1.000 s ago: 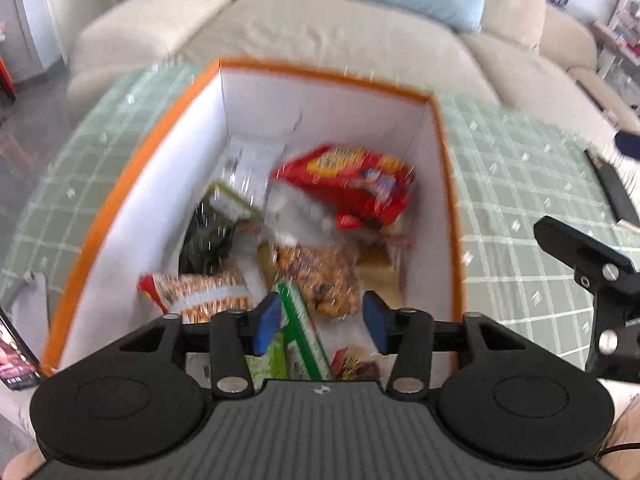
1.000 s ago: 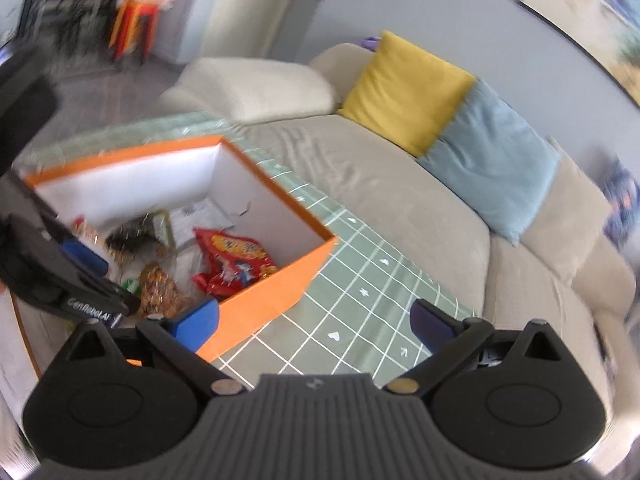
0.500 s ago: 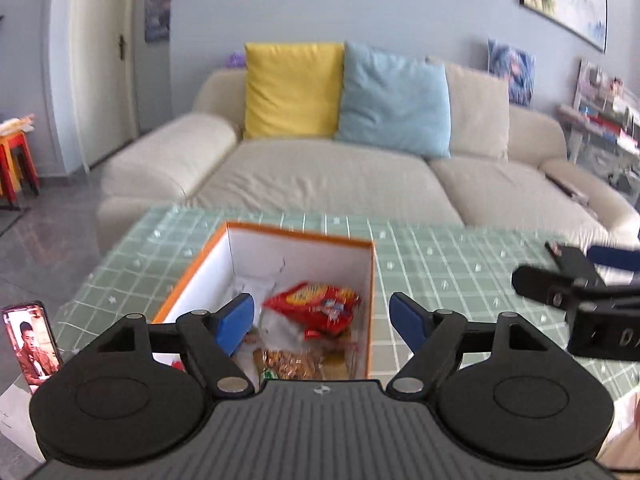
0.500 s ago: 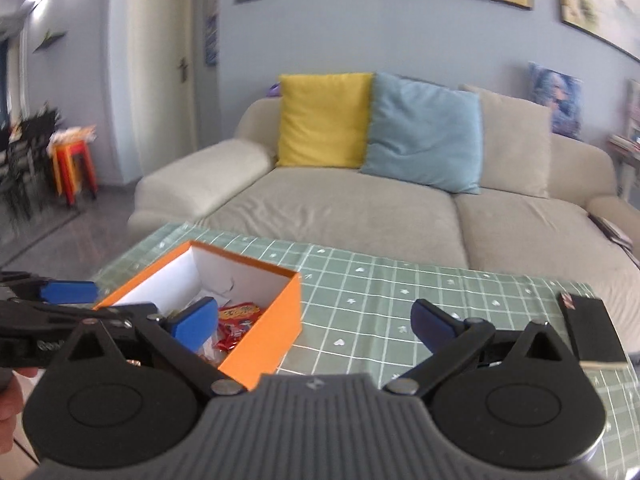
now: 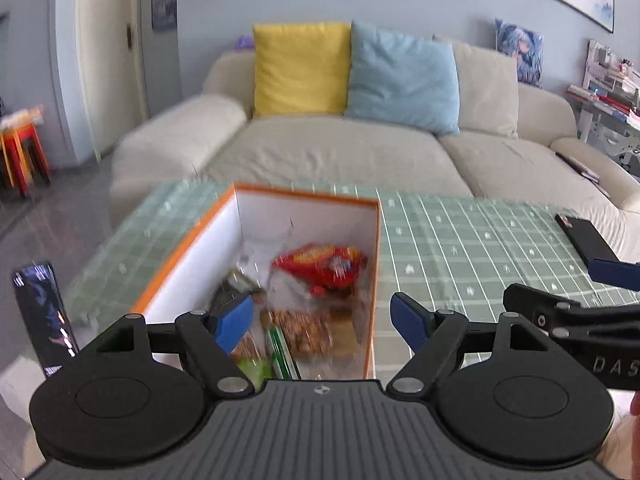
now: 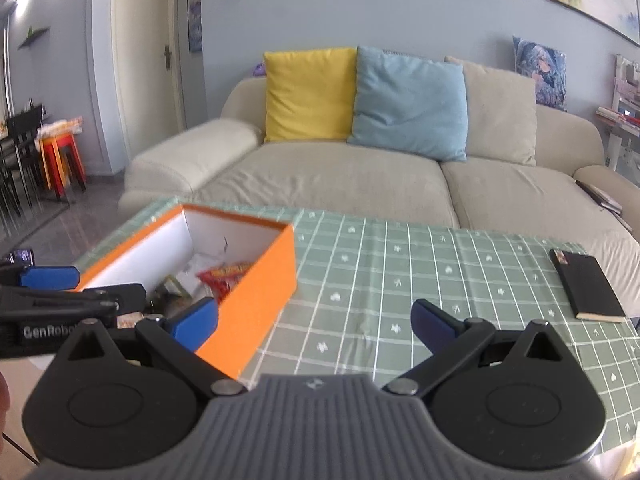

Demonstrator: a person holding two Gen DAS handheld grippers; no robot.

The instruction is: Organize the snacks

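Plainly, the main risk now is a collision: in the left wrist view the right tongs (image 5: 600, 292) crowd in from the right edge of the frame, close beside the left tongs (image 5: 322, 322), and a careless swing could knock the two together or clip the near corner of the orange box (image 5: 188, 256). The box sits at the left part of the bench (image 6: 400, 280), so a nudge on its wall might slide it toward that edge. Inside it the snacks (image 5: 320, 268) lie in a loose heap, the red packet uppermost toward the far wall; a blind reach could crush the packets.

Both tongs stand released. The left jaws have just been opening and now gape wide above the box's near end, with nothing between them and nothing touched. The right tongs gape equally wide over bare green cloth at lower centre of their own view, empty.
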